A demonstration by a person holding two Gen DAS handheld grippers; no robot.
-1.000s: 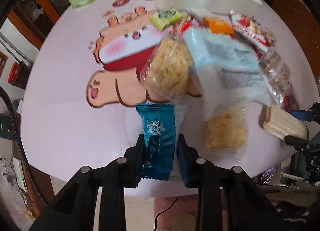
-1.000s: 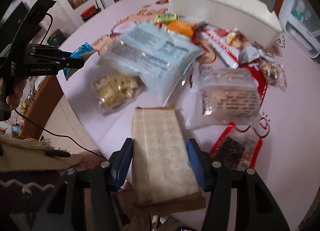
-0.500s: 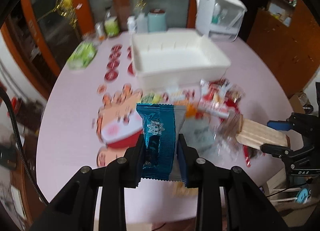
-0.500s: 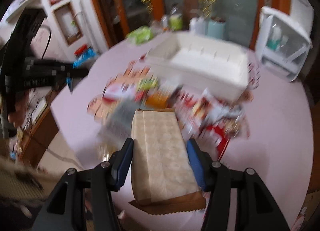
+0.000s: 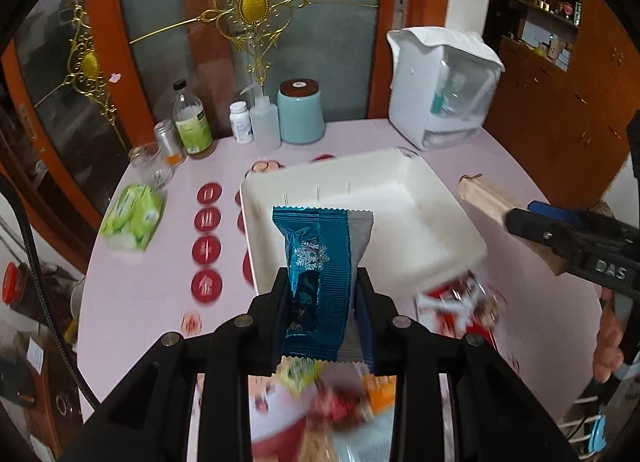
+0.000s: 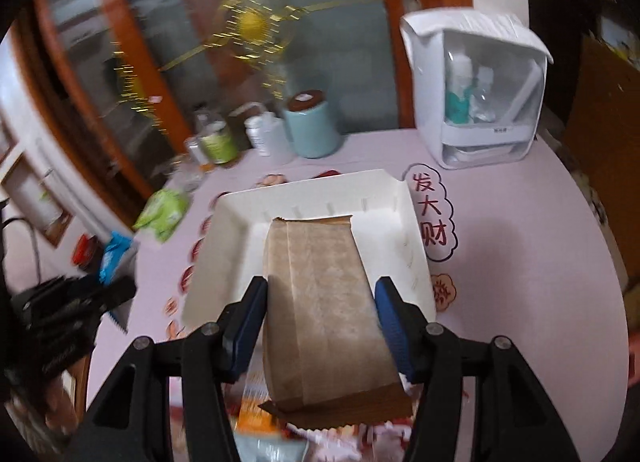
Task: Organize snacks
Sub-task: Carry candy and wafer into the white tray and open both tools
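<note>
**Both claws loaded above the white bin**

Left claw (image 5: 322, 302) pinches a blue foil snack packet (image 5: 316, 274), upright, in front of the white bin (image 5: 436, 198) on the pink tabletop (image 5: 132, 290). Right claw (image 6: 322, 318) grips a tan wafer pack (image 6: 320, 302) between its blue pads; its jaws have just been opening slightly, pack between them. More snacks (image 5: 456, 310) lie blurred near the bin's front edge.

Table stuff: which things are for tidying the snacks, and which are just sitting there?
For the job:
- blue snack packet in the left claw
- brown snack packet in the right claw
- white tray

Just sitting:
- teal jar
- bottles
- white dispenser
- green packet
</note>
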